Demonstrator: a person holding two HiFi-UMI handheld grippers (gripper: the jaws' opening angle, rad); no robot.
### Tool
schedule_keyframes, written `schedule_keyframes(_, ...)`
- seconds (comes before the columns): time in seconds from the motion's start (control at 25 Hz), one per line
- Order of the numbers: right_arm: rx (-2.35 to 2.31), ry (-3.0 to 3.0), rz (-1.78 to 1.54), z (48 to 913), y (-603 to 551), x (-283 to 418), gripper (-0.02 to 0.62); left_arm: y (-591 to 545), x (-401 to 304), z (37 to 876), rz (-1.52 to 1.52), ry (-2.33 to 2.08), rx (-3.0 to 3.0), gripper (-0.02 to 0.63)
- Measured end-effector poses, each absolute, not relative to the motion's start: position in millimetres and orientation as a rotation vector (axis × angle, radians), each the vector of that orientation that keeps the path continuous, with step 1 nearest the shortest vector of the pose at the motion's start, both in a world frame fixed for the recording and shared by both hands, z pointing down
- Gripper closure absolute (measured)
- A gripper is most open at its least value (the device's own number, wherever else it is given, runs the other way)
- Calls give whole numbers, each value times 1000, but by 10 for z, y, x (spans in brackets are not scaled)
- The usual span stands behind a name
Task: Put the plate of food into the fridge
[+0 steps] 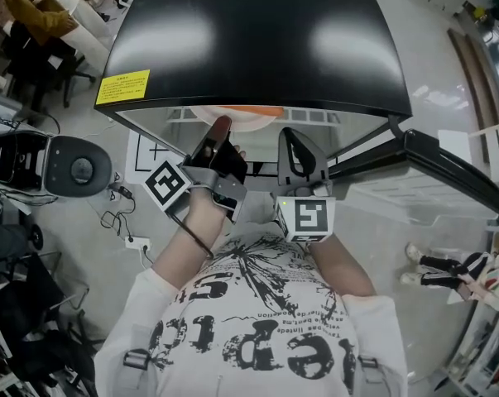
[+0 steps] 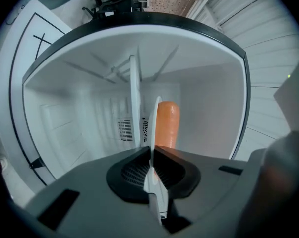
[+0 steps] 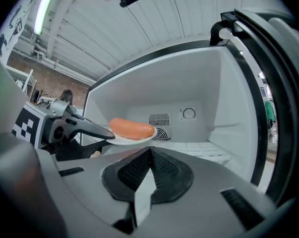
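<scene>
Left tool [image 2: 151,150] is clamped on the rim of the white plate [image 3: 132,140], which it holds level in the open mouth of the fridge [image 3: 209,88]. The sausage [image 3: 132,129] lies lengthwise in line with that tool's fingers, crosswise to the vented back wall. Right tool [image 3: 149,151] is closed, with nothing in it. The fridge has a black top and a white interior, and its door [image 1: 448,164] is swung wide over a grey floor [image 1: 92,255] with loose cables.
</scene>
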State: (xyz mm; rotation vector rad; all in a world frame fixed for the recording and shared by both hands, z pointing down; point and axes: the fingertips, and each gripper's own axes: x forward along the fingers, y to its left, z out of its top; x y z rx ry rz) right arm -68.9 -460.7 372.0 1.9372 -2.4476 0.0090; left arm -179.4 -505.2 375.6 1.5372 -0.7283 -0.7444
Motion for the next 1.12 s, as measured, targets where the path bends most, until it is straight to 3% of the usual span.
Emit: schedule_keyframes(1.12, 1974, -2410, 92, 3882, -4524, -697, 595, -5013, -1812, 3725, -658, -853, 1482, 566)
